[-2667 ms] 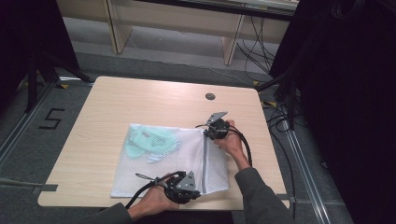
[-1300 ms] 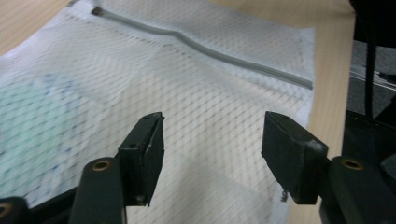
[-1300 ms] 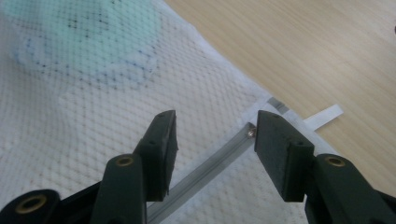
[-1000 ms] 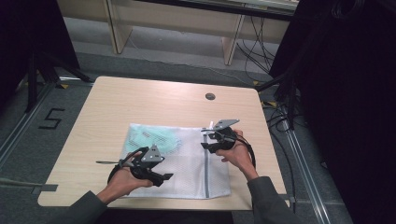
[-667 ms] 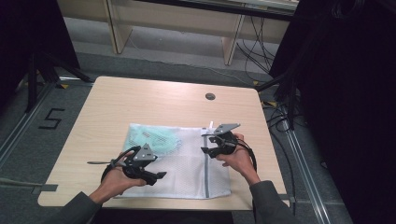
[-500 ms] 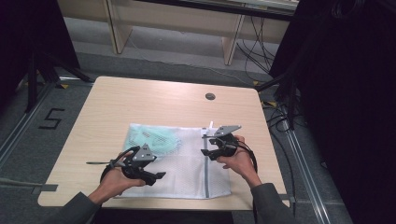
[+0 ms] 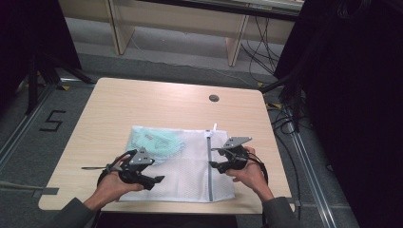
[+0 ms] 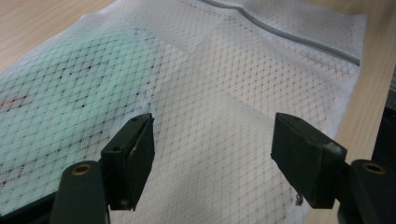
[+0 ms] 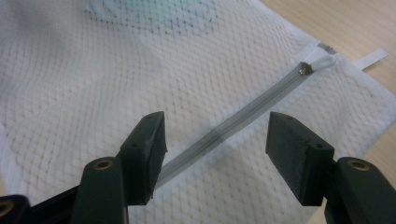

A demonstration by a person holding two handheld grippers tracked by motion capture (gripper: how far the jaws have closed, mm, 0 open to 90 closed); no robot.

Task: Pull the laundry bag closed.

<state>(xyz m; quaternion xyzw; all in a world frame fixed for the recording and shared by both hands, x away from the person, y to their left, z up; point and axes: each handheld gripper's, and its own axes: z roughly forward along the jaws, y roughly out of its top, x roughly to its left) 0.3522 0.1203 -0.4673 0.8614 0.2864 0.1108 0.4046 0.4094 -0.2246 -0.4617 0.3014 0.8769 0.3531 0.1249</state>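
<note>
A white mesh laundry bag (image 7: 190, 166) lies flat on the wooden table (image 7: 157, 104), with a mint-green garment (image 7: 157, 141) inside its left part. A grey zipper (image 7: 209, 166) runs along the bag, closed, its white pull (image 9: 322, 61) at the far end. My left gripper (image 7: 159, 179) hovers open over the bag's near left part, mesh (image 8: 210, 107) between its jaws. My right gripper (image 7: 214, 159) stands open just above the zipper (image 9: 243, 119), jaws on either side of it, gripping nothing.
A round cable hole (image 7: 214, 98) sits at the table's far side. Cables (image 7: 285, 118) hang off the right edge. Grey floor carries a "5" mark (image 7: 52, 121) at the left. Bare table lies beyond the bag.
My left gripper swung from the near middle to the bag's near left. My right gripper drew back from the zipper's far end toward its middle. The bag lies as before.
</note>
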